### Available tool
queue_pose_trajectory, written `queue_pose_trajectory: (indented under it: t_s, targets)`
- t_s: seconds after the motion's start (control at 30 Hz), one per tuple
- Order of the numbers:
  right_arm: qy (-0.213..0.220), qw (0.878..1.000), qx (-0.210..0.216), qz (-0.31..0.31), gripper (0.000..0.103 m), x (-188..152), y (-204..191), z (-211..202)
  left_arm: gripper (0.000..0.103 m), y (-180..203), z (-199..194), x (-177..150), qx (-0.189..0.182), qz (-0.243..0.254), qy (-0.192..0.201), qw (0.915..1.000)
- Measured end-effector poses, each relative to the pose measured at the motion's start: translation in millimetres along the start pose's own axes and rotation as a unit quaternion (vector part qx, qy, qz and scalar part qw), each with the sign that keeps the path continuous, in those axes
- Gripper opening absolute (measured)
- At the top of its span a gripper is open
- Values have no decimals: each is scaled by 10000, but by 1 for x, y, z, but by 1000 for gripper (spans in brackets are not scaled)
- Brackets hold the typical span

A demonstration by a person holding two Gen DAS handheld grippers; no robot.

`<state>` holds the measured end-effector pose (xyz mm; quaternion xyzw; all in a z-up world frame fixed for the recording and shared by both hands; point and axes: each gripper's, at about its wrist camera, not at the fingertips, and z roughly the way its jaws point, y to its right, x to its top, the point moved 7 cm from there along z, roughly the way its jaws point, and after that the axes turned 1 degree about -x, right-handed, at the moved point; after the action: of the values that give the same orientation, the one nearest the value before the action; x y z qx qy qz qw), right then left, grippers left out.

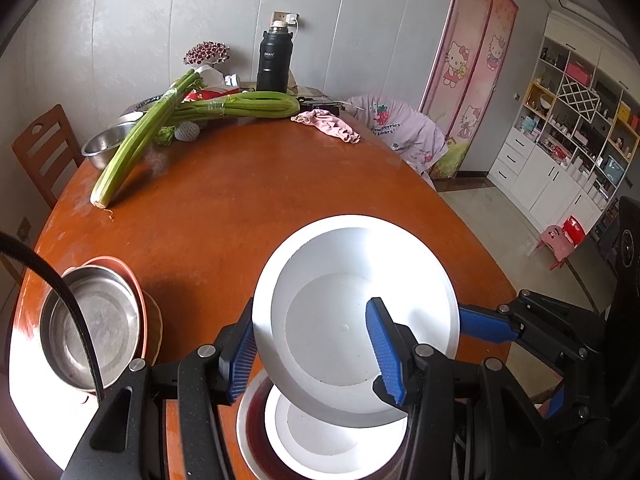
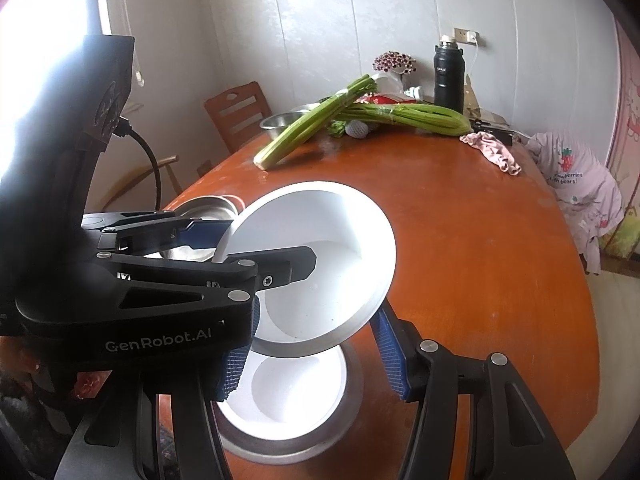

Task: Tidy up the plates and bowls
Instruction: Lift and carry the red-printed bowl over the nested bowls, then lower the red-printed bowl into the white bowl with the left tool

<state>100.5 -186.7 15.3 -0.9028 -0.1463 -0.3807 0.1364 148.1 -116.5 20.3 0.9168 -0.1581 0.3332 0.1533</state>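
2 close wrist views angled down, sharing white bowl (image 1: 356, 312) and table (image 1: 240, 184)

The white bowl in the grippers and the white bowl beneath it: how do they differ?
The held white bowl is off the table and tilted, gripped at its rim by the left gripper and right gripper; the lower white bowl sits flat on the wooden table, nested in another dish, with nothing gripping it. Both are plain white and round.

Table middle (image 1: 256, 184) lies bare – celery (image 1: 132, 148) and flask (image 1: 274, 60) crowd far edge
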Motion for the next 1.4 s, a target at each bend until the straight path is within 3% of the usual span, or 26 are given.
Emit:
queue_pose_trajectory:
  t_s: [0.63, 1.4]
  targets:
    - [-112, 9997, 90, -213, 60, -23, -23, -4, 52, 0, -17, -34, 209, -7, 149, 9997]
    - [-329, 9993, 136, -118, 60, -53, -28, 3, 52, 0, -9, -60, 196, -11, -32, 9998]
